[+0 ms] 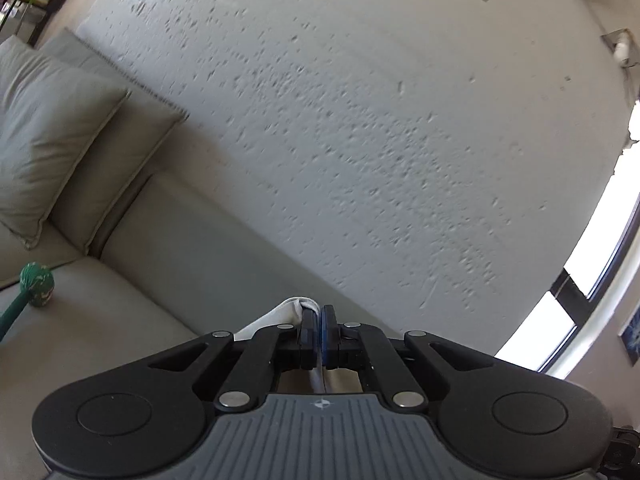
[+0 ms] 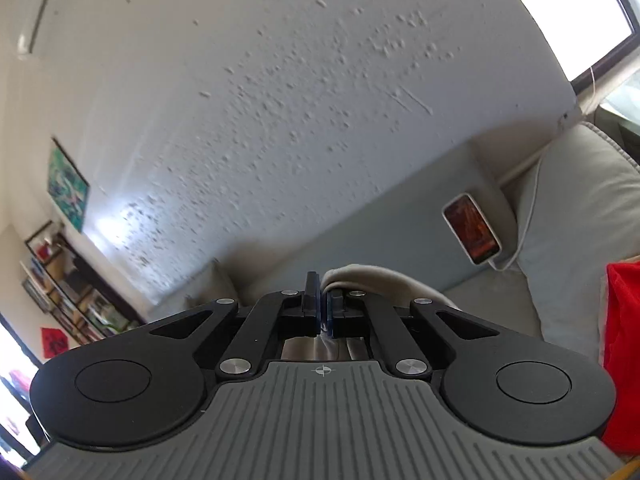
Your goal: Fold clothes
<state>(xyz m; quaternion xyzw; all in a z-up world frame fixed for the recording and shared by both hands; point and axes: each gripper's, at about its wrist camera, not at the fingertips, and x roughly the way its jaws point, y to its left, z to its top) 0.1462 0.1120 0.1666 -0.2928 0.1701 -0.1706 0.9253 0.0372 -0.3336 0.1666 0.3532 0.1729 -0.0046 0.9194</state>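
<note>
Both grippers point up toward a pitted white wall above a grey sofa. My left gripper (image 1: pixel 320 309) is shut on a fold of white cloth (image 1: pixel 280 314); the fabric bulges out to the left of the fingers and hangs down between them. My right gripper (image 2: pixel 320 280) is shut on a pale cream garment edge (image 2: pixel 372 276), which arcs off to the right behind the linkage. Most of the garment is hidden below both tools. A red piece of clothing (image 2: pixel 622 352) lies at the right edge of the right wrist view.
The grey sofa back (image 1: pixel 208 240) runs under the wall, with cushions (image 1: pixel 48 128) at the left. A green rope toy (image 1: pixel 36 284) rests on the seat. A phone (image 2: pixel 472 228) on a white cable leans by a cushion (image 2: pixel 580 216). Bookshelves (image 2: pixel 68 280) stand far left.
</note>
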